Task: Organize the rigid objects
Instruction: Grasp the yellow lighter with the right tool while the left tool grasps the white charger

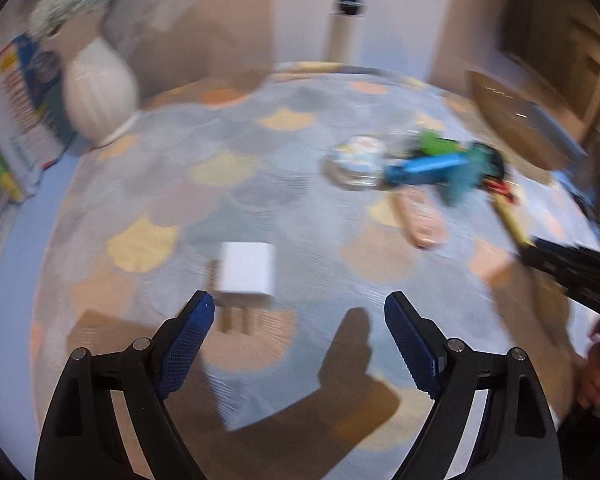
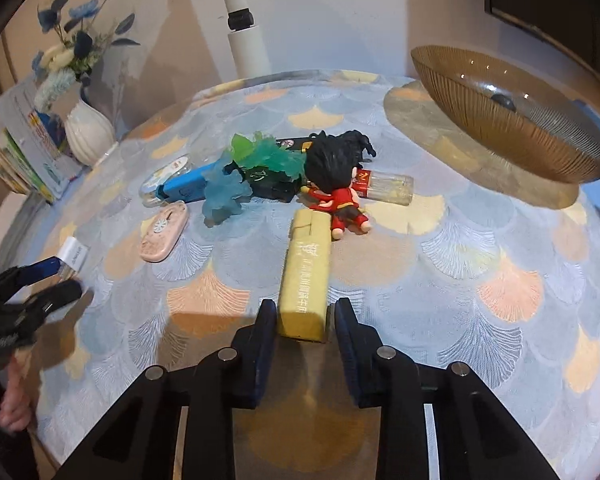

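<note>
Two grippers, catalogued. Right gripper (image 2: 302,320): fingers closed in on the near end of the yellow box (image 2: 306,276), apparently clamping it; lift level, carry clear of the figurine (image 2: 338,184) beyond the fingertips. Left gripper (image 1: 298,316): spread wide, nothing held; white charger (image 1: 246,274) lies just past its left fingertip, so shift left before closing.

I see a ribbed glossy amber glass bowl (image 2: 512,120), matt woven tablecloth (image 2: 420,280), glossy white ceramic vase (image 2: 88,132), matt yellow box (image 2: 306,280).

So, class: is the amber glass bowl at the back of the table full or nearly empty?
Nearly empty. The right wrist view shows the amber glass bowl holding just one small dark object; the rest of its ribbed inside is bare.
</note>
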### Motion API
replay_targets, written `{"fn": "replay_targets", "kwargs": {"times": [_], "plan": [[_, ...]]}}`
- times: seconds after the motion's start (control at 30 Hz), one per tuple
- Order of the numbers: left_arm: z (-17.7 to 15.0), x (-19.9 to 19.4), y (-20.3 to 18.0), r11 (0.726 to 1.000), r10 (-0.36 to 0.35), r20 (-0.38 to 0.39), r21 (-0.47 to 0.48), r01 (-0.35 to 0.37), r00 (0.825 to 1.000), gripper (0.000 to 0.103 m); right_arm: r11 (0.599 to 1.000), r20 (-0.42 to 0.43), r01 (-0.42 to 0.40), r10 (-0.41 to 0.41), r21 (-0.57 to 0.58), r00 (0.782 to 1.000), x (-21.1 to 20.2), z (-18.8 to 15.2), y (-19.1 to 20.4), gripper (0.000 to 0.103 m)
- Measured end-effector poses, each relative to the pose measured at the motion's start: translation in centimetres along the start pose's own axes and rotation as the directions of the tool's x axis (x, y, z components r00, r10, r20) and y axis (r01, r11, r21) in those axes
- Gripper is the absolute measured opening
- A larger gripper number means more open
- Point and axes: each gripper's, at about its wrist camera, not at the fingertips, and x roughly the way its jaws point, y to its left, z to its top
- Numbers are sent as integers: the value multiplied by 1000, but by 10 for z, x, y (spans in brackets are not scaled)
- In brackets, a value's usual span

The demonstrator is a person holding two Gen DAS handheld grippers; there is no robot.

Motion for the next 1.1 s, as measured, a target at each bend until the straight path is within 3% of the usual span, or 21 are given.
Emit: {"fn": "replay_targets", "kwargs": {"times": [0.1,0.23,0.3,0.33,0.4,0.47,0.6,0.8,0.93,1.1], "plan": [[3,7,8,999,7,-7,-52,-8,1000,85,998,3,-57,57,-5,998,0,-1,-7,31],[9,14,7,997,37,-13,-62,-37,999,83,998,-3,-44,44,-37,999,2,1,6,51],[11,16,5,997,51,-9,-54,-52,999,65,999,-2,-4,4,-54,1000,7,4,15,51],[11,17,3,997,66,-12,-41,-66,998,60,998,0,21,-21,-65,1000,10,5,19,49],[9,15,-4,998,68,2,-4,-68,998,40,995,12,57,-57,-85,998,13,6,24,42],[7,13,-10,998,57,14,10,-58,998,24,996,18,36,-35,-83,999,13,6,22,31],[3,9,-22,999,35,25,14,-35,999,24,998,14,-48,49,-34,999,8,5,7,25],[-2,-7,-57,992,-119,58,40,117,991,24,984,8,-163,164,-72,986,-9,-13,9,24],[1,-9,-95,978,-187,64,106,179,980,24,989,38,-118,122,-89,992,-25,-20,-2,23],[-1,-5,-143,965,-170,72,214,152,983,24,996,57,-47,51,-75,997,-38,-21,-31,21]]}}
